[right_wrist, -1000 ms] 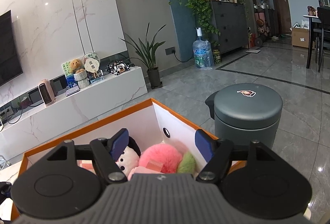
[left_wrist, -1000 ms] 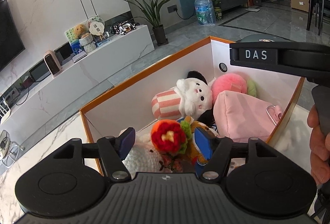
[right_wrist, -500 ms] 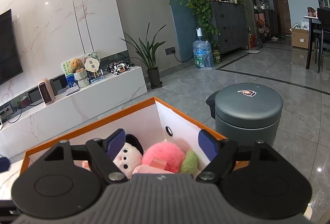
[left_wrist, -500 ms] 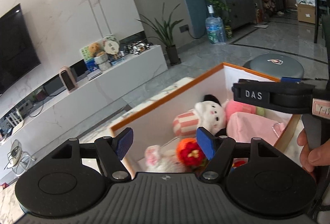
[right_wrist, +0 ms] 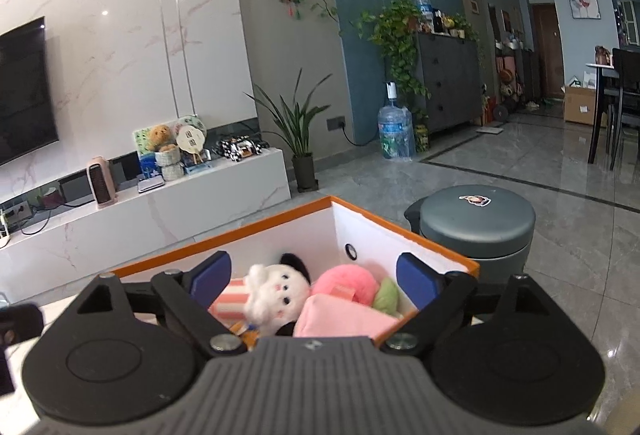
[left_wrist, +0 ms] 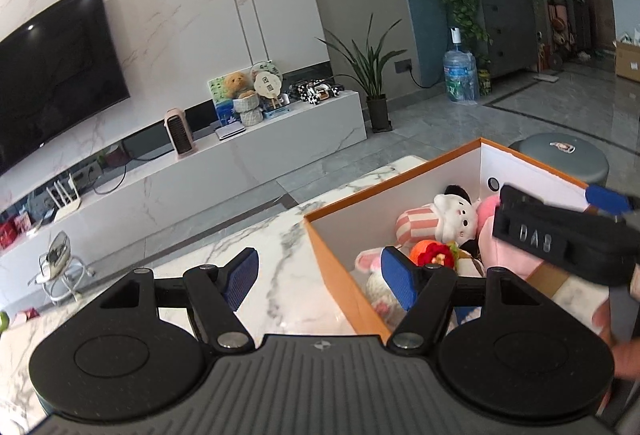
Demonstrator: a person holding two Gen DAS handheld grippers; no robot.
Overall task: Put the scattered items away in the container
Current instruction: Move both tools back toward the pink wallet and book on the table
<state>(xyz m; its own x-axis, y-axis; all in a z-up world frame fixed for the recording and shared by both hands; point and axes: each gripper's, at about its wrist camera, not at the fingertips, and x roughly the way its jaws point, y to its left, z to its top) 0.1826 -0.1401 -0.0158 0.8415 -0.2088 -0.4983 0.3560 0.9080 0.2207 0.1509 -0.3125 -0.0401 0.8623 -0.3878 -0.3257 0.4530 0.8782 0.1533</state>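
Note:
An orange-edged white box (left_wrist: 332, 255) stands on a marble table (left_wrist: 256, 243) and holds several soft toys: a white plush with a striped body (left_wrist: 448, 213), a red knitted flower (left_wrist: 432, 255), a white bunny (left_wrist: 376, 287) and a pink pouch (left_wrist: 508, 255). My left gripper (left_wrist: 320, 283) is open and empty above the box's left wall. My right gripper (right_wrist: 314, 285) is open and empty over the box (right_wrist: 372, 231), above the white plush (right_wrist: 276, 295) and the pink pouch (right_wrist: 344, 319). The right gripper's body (left_wrist: 560, 243) also shows in the left wrist view.
A grey round bin (right_wrist: 476, 231) stands on the floor just behind the box. A white TV bench (left_wrist: 240, 163) with ornaments runs along the far wall. A potted plant (left_wrist: 372, 75) and a water bottle (left_wrist: 460, 75) stand farther back.
My left gripper has pulled back and to the left, from over the toys in the box to above its left wall. My right gripper has stayed over the box.

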